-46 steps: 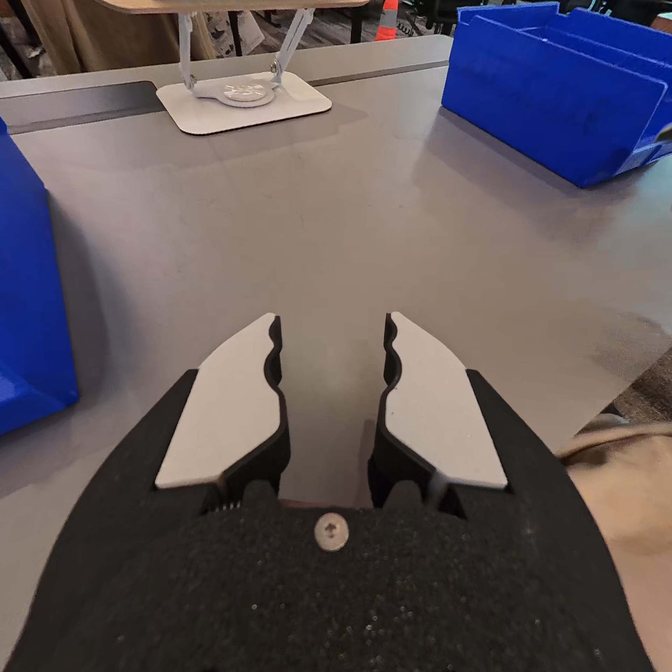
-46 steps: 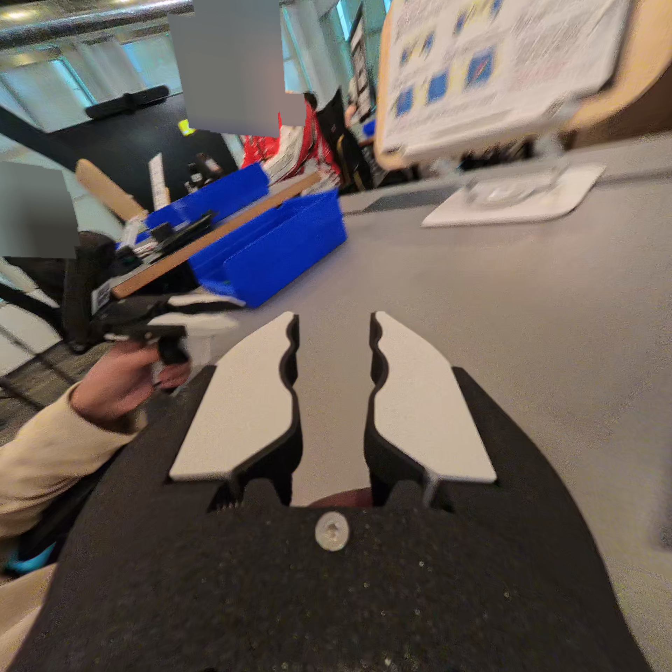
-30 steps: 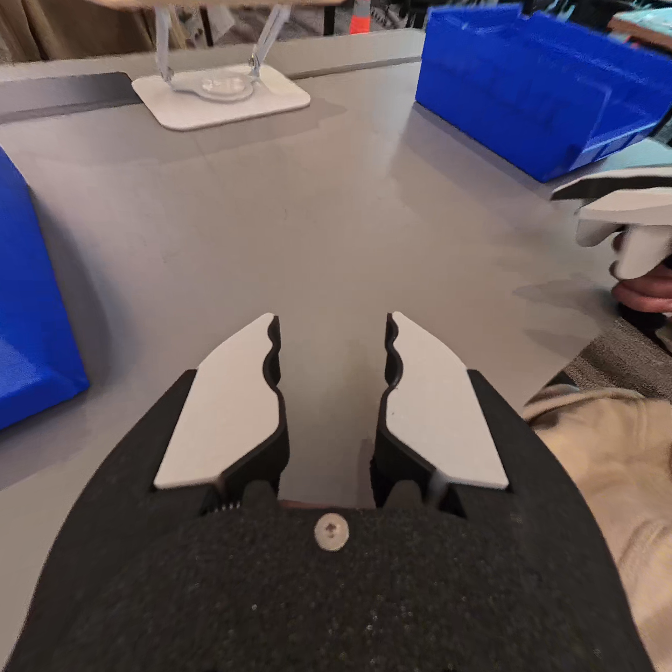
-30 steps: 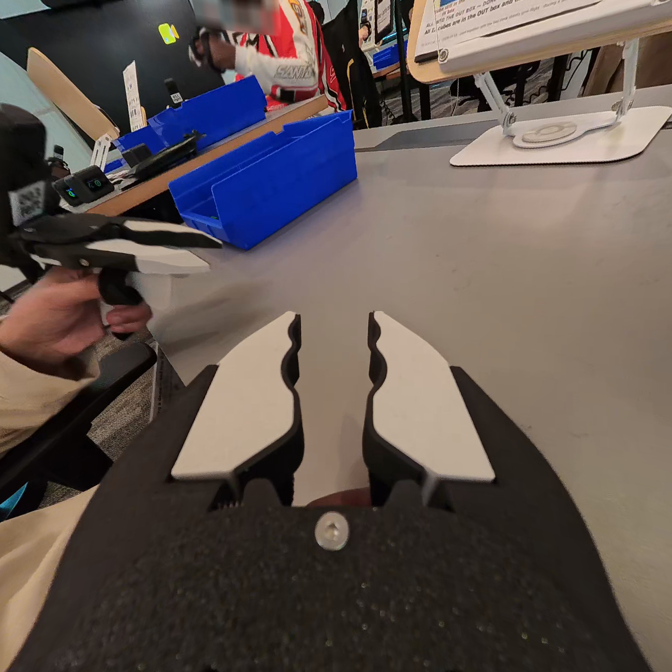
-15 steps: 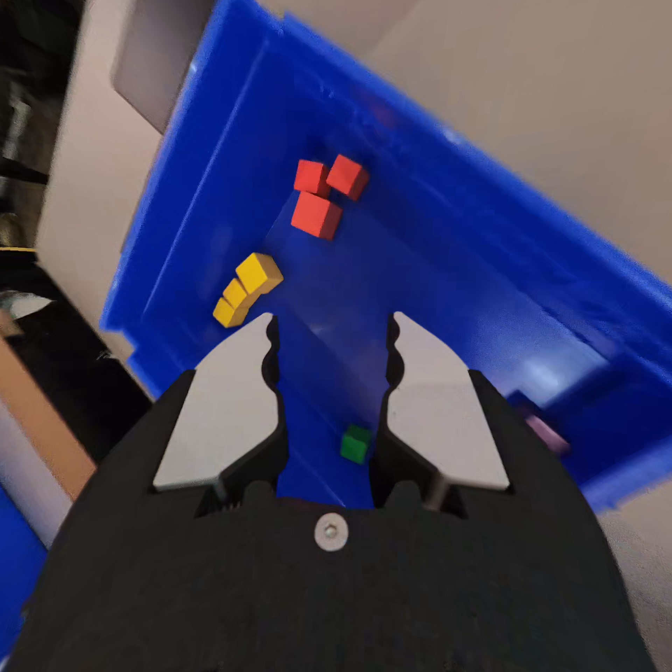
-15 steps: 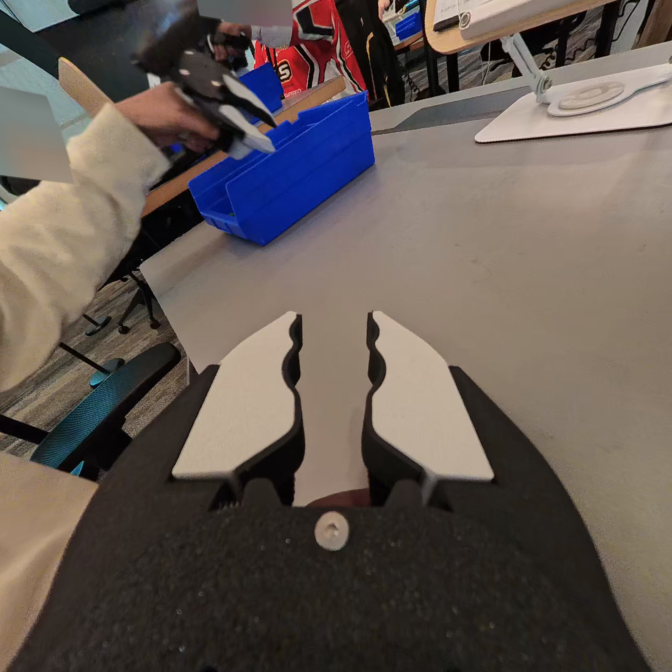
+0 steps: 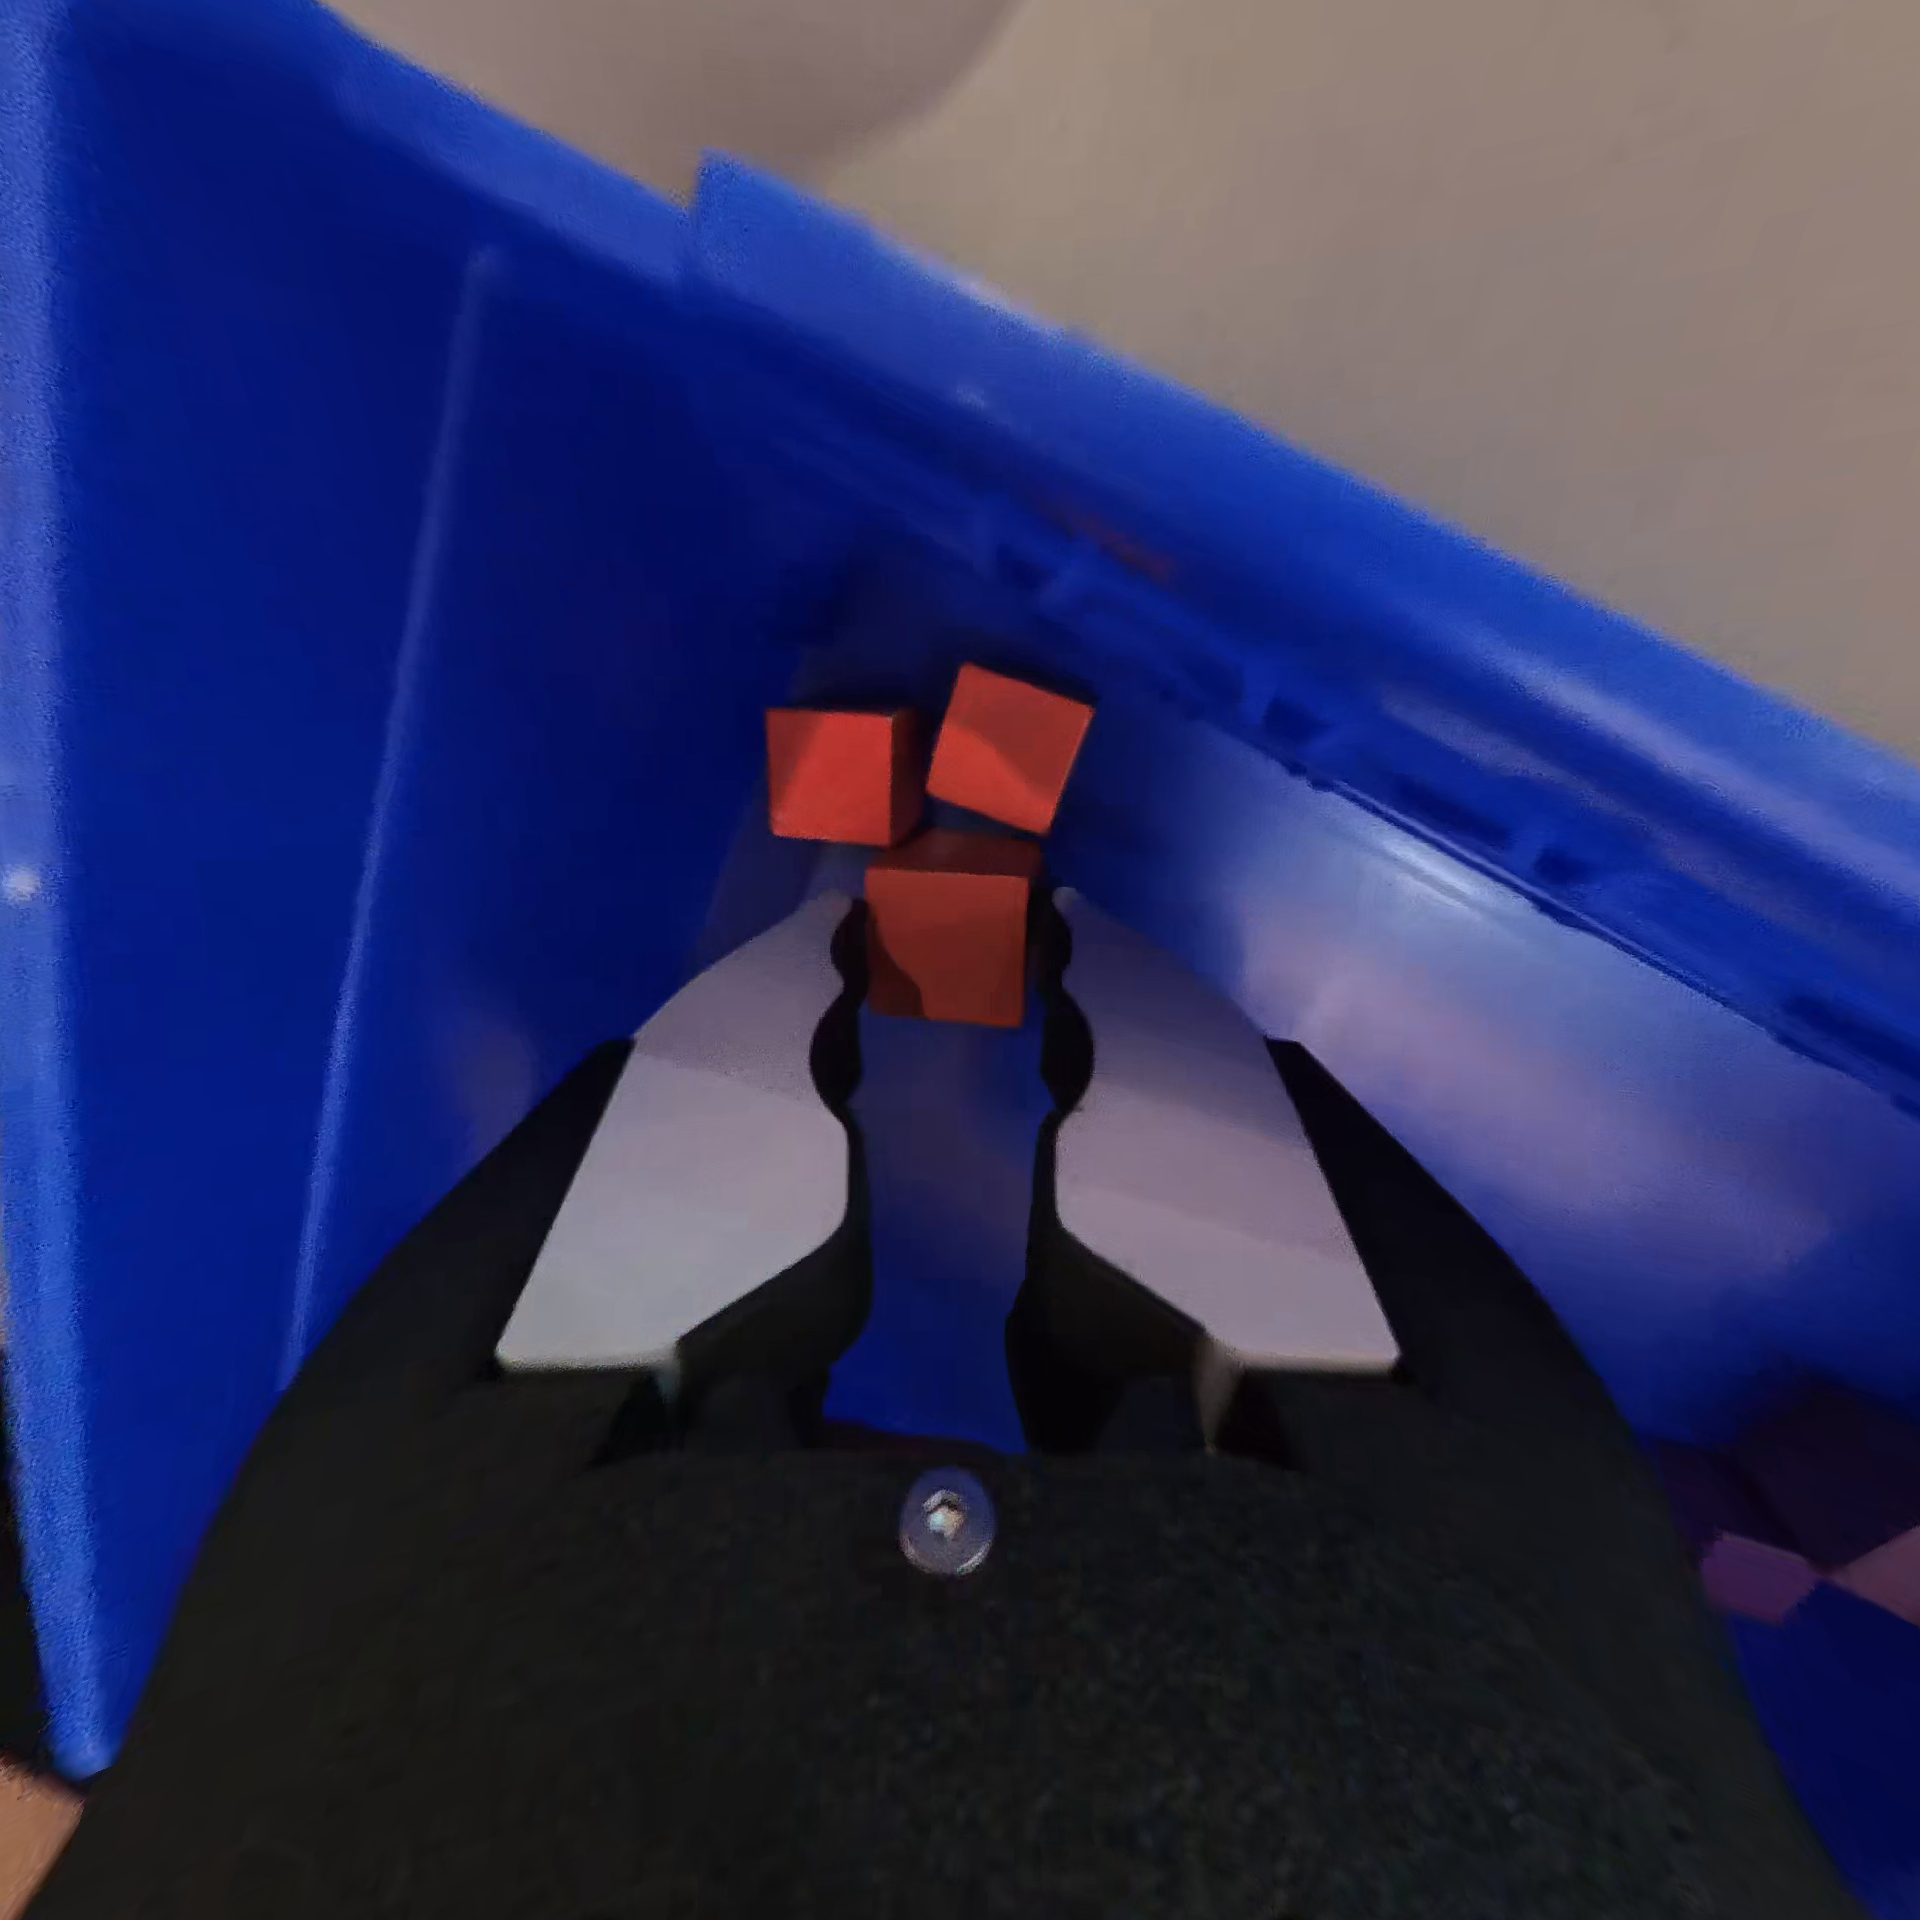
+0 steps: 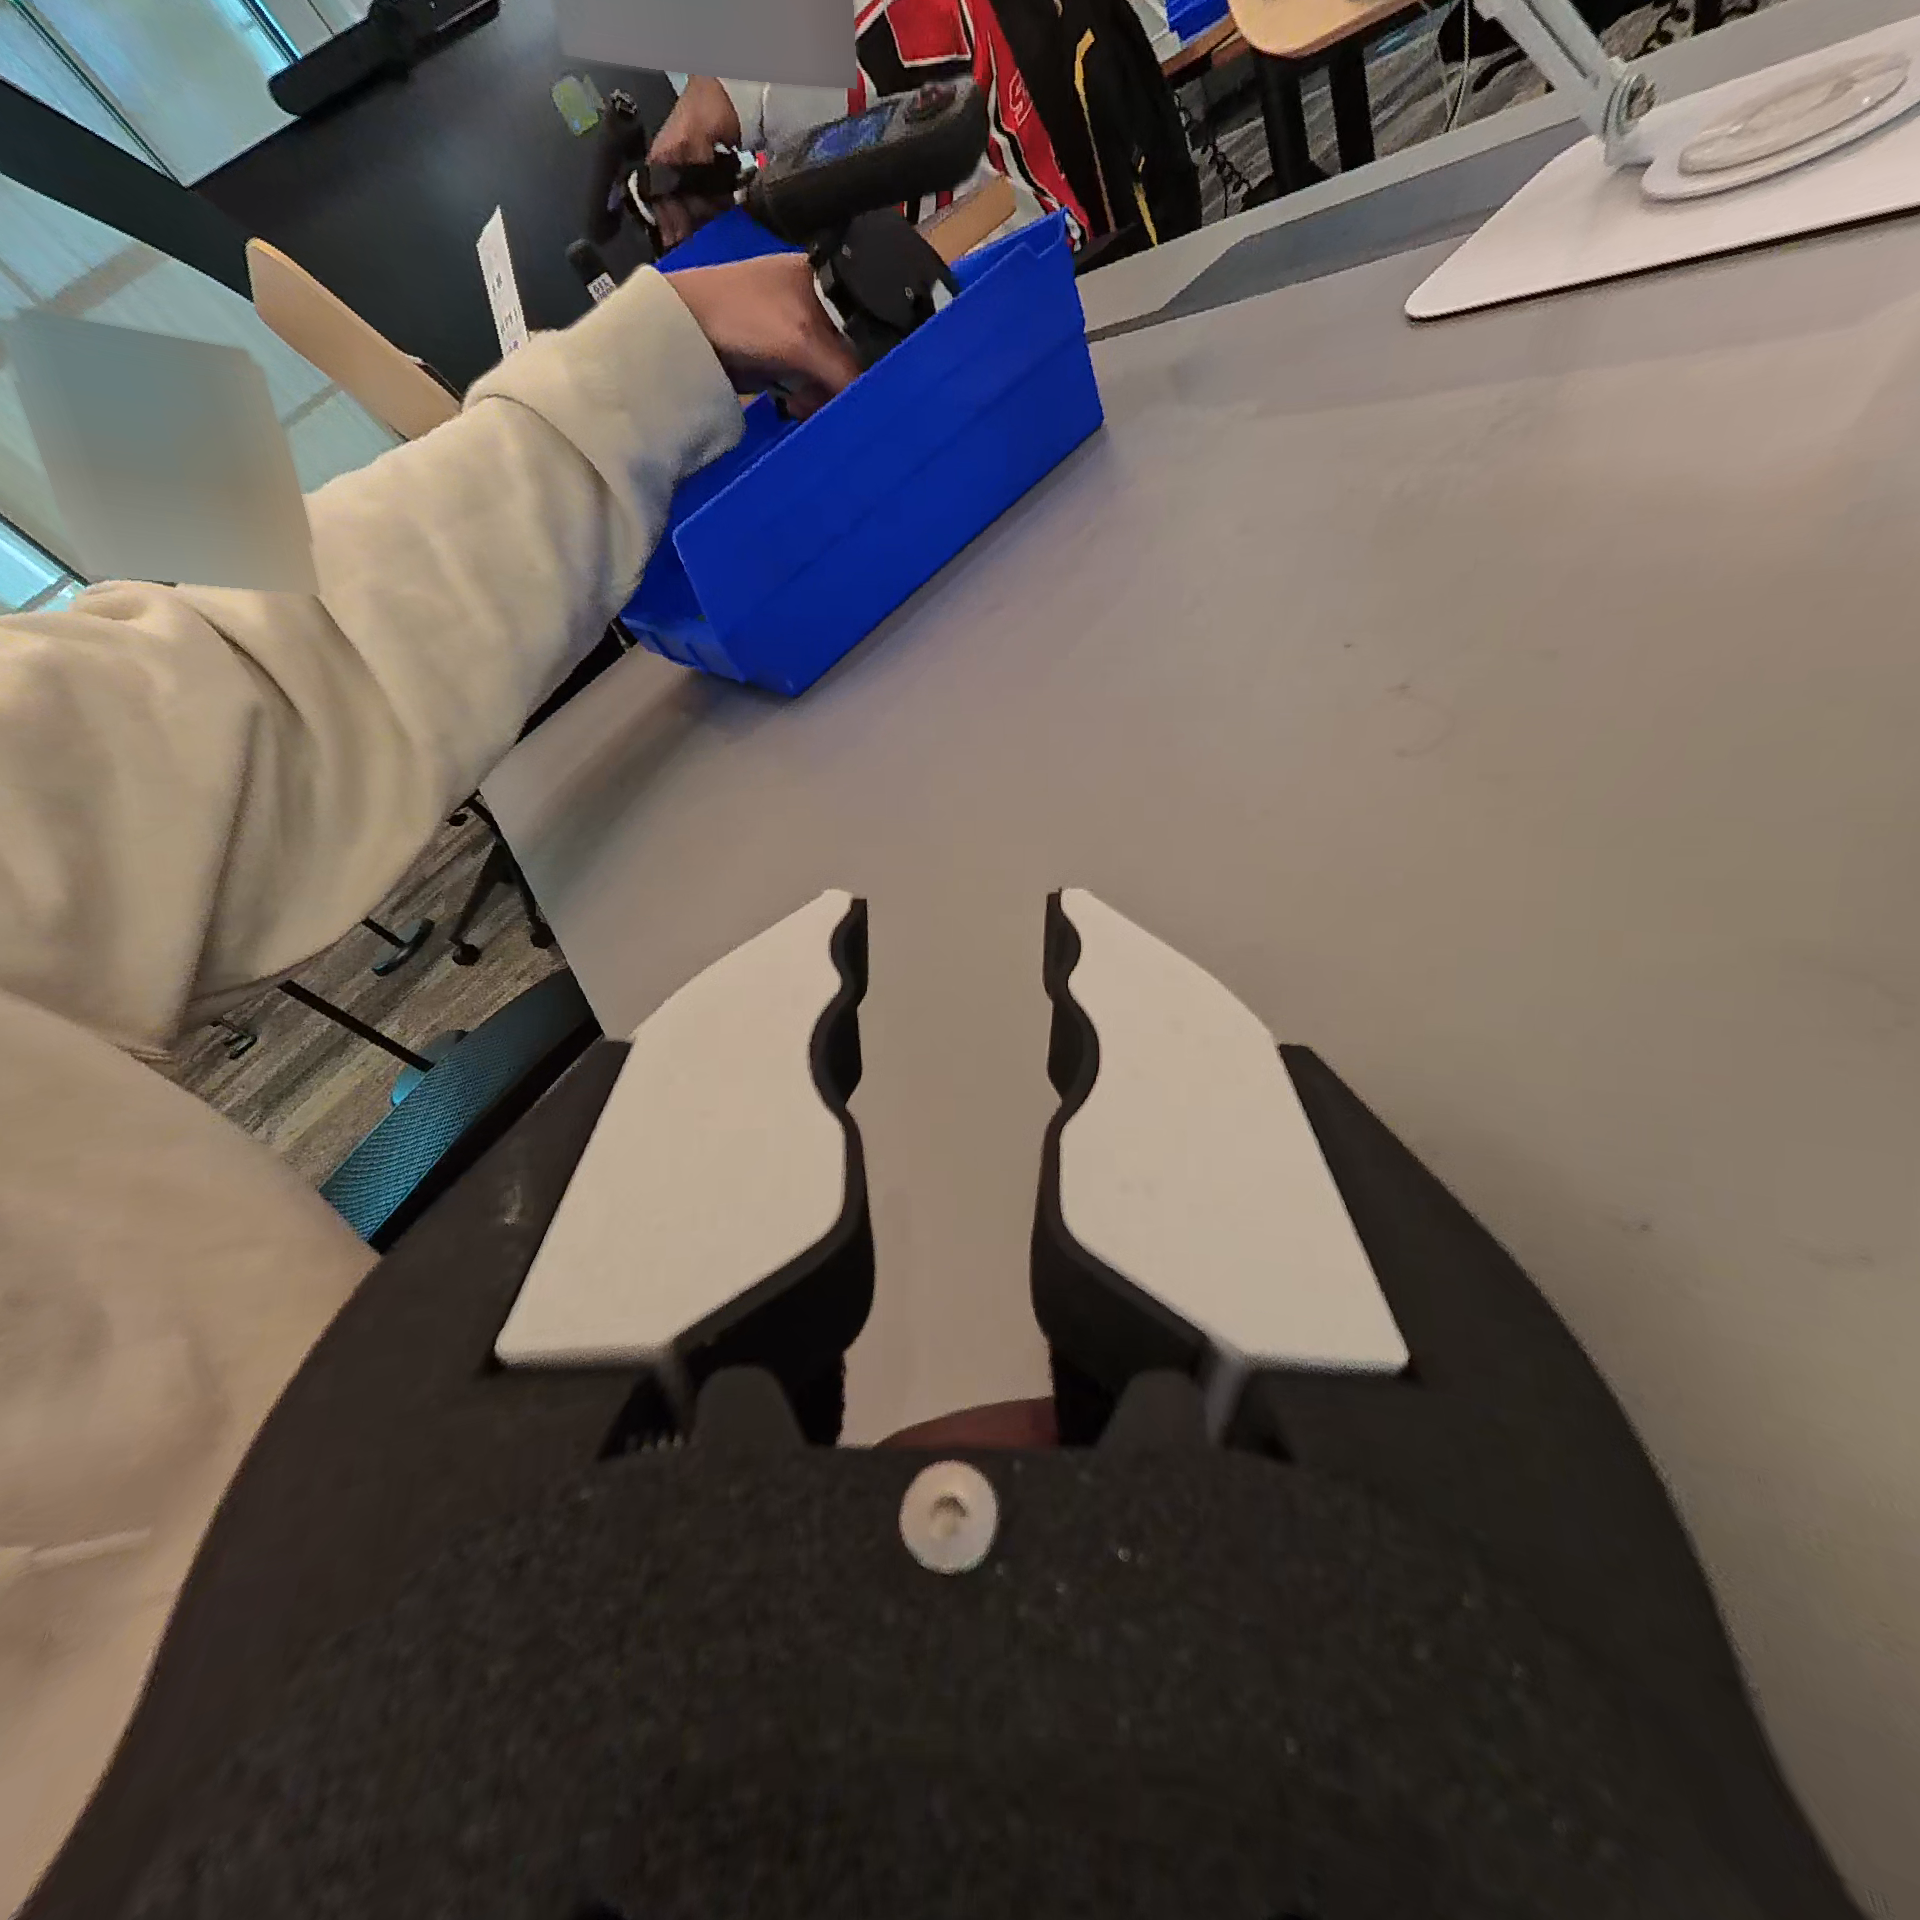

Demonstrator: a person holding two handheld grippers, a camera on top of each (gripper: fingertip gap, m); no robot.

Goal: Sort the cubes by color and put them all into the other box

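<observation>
My left gripper (image 7: pixel 948 914) is down inside a blue box (image 7: pixel 260 727), near its far corner. Its fingertips close on either side of a red cube (image 7: pixel 951 956) that lies on the box floor. Two more red cubes (image 7: pixel 836 774) (image 7: pixel 1003 748) sit just behind it against the wall. A purple cube (image 7: pixel 1766 1590) shows blurred at the lower right. In the right wrist view the same box (image 8: pixel 894 488) stands at the table's left edge with a sleeved hand and the left gripper's body (image 8: pixel 883 270) reaching into it. My right gripper (image 8: pixel 951 914) hovers open and empty over the grey table (image 8: pixel 1455 727).
A white stand base (image 8: pixel 1714 177) sits at the table's far right. A teal chair (image 8: pixel 447 1122) stands off the table's left edge. Another person sits at a table behind the box. The box walls stand close around my left gripper.
My left gripper has dropped deeper into the box, moved up to the red cubes and narrowed its jaws around the nearest one. The right gripper has barely moved.
</observation>
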